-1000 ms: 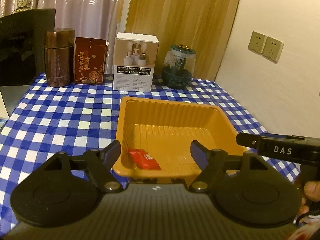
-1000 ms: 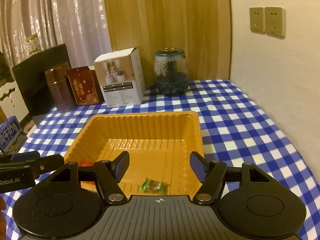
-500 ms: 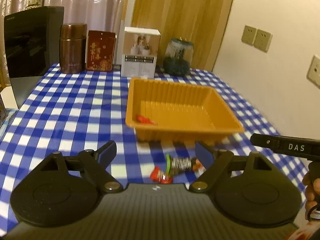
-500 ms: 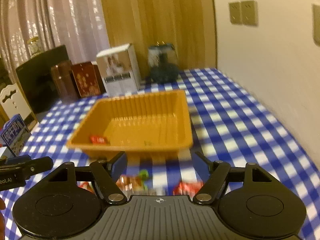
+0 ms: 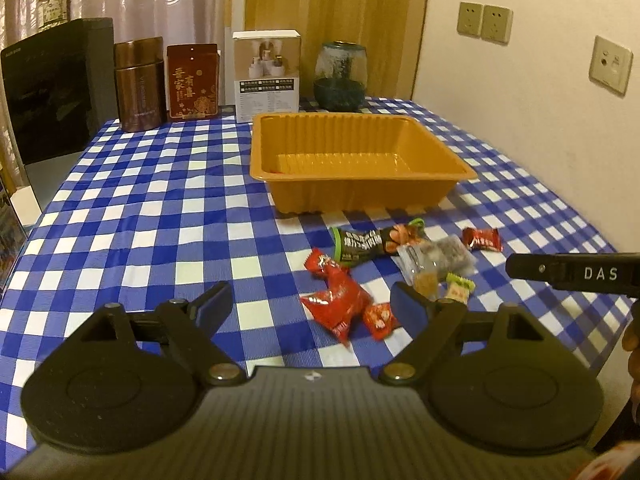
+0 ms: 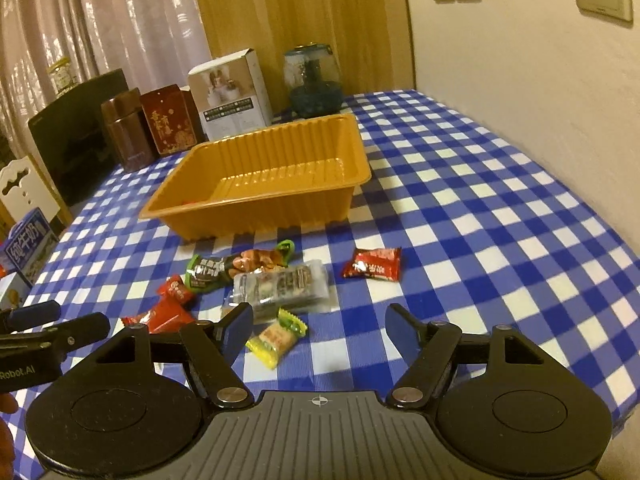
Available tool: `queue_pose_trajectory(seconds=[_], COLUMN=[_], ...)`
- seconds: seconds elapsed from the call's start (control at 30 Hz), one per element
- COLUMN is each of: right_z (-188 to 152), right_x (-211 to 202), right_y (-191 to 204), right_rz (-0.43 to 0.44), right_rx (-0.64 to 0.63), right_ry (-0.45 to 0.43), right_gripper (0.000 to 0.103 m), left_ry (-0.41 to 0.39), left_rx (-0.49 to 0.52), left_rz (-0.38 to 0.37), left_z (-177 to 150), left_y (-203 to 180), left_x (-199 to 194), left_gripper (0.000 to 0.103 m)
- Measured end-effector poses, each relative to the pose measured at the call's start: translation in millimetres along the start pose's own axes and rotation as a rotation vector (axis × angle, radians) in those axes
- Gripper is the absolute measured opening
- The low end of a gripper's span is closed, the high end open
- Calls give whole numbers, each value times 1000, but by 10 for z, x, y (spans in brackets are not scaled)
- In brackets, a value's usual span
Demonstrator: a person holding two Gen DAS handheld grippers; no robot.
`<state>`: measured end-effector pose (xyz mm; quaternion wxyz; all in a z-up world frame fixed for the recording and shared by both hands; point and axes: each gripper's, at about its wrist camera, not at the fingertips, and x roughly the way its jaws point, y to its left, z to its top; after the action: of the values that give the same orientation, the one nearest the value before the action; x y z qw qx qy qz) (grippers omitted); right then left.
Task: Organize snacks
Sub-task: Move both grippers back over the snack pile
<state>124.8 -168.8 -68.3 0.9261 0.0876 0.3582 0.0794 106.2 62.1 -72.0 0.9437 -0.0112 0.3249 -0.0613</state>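
Observation:
An orange plastic tray [image 5: 360, 184] [image 6: 280, 208] sits mid-table on the blue checked cloth. Several wrapped snacks lie in front of it: a large red packet [image 5: 334, 304], a dark green-ended bar [image 5: 372, 244] [image 6: 236, 266], a clear pack of dark pieces [image 5: 444, 258] [image 6: 280, 286], a small red candy [image 5: 482, 239] [image 6: 373, 265] and a yellow-green candy [image 6: 278, 336]. My left gripper [image 5: 310, 306] is open and empty above the red packet. My right gripper [image 6: 320, 326] is open and empty just behind the yellow-green candy.
Along the back stand a brown canister [image 5: 139, 85], a red packet box [image 5: 193, 82], a white box [image 5: 267, 76] and a glass jar [image 5: 340, 76]. A black appliance [image 5: 56, 88] is at far left. The wall [image 6: 540, 80] runs along the right table edge.
Both grippers have pulled back from over the tray toward the table's near edge. The pile of snacks in front of the tray has come into view; both stay open.

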Motion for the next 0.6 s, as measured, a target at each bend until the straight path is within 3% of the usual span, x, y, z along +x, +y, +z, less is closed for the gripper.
queue_pose_trajectory(seconds=[0.27, 0.6], right_z=[-49, -144], right_x=[115, 371], right_y=[48, 127], right_rz=[30, 28], right_rx=[22, 46], right_ry=[29, 70], right_gripper=[71, 52], left_ry=[11, 26], left_rx=[50, 94], left_rz=[1, 5], left_z=[-64, -61], left_y=[-50, 17], left_x=[92, 257], left_gripper=[84, 83])
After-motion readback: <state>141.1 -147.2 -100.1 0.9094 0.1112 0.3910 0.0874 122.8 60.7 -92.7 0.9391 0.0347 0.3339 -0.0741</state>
